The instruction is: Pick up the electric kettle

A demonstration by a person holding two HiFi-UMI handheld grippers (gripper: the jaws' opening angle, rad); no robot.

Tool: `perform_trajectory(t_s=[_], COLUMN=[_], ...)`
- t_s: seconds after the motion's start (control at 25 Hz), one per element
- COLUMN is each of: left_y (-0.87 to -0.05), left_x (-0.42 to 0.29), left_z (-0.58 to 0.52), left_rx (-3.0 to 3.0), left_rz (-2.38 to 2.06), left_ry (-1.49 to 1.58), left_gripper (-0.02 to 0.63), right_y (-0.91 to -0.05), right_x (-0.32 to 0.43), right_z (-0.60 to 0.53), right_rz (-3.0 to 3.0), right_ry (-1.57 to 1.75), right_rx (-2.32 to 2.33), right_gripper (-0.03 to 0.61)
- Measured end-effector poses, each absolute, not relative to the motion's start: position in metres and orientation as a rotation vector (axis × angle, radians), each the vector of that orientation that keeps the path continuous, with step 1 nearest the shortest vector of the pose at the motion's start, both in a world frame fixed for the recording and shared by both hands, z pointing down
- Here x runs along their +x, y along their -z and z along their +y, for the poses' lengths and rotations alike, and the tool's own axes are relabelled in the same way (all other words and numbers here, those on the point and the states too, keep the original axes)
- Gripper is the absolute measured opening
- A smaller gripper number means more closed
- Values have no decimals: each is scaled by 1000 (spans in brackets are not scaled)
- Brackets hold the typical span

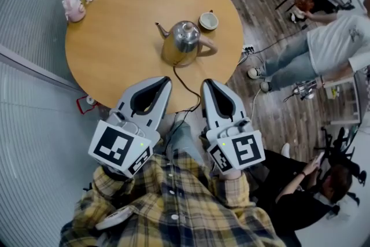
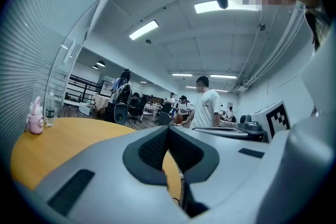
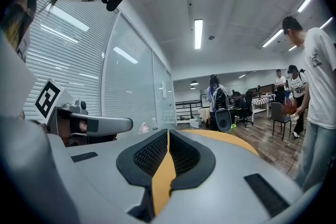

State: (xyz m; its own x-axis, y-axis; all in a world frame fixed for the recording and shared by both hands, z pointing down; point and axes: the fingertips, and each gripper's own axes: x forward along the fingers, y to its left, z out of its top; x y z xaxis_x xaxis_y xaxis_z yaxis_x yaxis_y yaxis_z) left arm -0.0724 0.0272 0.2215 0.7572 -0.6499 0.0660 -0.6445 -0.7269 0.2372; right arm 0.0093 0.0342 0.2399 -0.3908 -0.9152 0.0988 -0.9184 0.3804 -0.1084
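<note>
The left claw (image 1: 165, 80) and the right claw (image 1: 206, 83) are hovering side by side over the near edge of the round surface (image 1: 110, 61). Both are clenched, pads pressed together on nothing. The kettle (image 1: 181, 42) is standing on the surface ahead of both tips, roughly on the line between them and a little apart from either. Its handle (image 1: 208, 48) is lying toward the right claw's side and its spout (image 1: 161, 28) toward the left claw's. As I judge it, the first risk is that clenched claws reaching the kettle would only be shoving it, so one must be opening before it gets to the handle. The cord (image 1: 186, 87) is trailing back from the kettle and passing between the two claws over the edge, so a lift could be snagging or tugging it. The cup (image 1: 208, 21), just beyond the kettle on the right claw's side, is sitting near enough to be knocked. The shiny rounded body also looks likely to slip if pinched anywhere but the handle. Only the head view is showing the kettle, cord and cup. Neither gripper view is catching them. The left gripper view is showing a pink thing (image 2: 35, 119) and a bottle (image 2: 50, 114) far off to that claw's left, and both gripper views are confirming the pads meeting.
</note>
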Motion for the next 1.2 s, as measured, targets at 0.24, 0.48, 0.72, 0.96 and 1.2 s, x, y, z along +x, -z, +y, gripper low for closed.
perform_trajectory(t_s=[0.24,0.48,0.72,0.96,1.2], left_y=[-214,-206,-205,-209,-209], left_x=[-46,-23,-3,3,5], left_z=[-18,-58,-83,-95,-104], left_rx=[2704,2679,2644,2602,2605], left_rz=[-1062,-1135,-1233,-1317,-1313], left_ry=[45,53,60,47,30], left_gripper=[3,3,3,3,3], right_y=[-232,-223,-223,-226,-230], right_x=[37,60,84,98,96], right_z=[-14,-58,-87,-104,-114], right_rz=[-2615,-2655,-2691,-2710,-2715], right_ry=[-210,-197,-185,-185,-200], right_rx=[1683,1616,1537,1481,1471], right_gripper=[35,35,35,37,37])
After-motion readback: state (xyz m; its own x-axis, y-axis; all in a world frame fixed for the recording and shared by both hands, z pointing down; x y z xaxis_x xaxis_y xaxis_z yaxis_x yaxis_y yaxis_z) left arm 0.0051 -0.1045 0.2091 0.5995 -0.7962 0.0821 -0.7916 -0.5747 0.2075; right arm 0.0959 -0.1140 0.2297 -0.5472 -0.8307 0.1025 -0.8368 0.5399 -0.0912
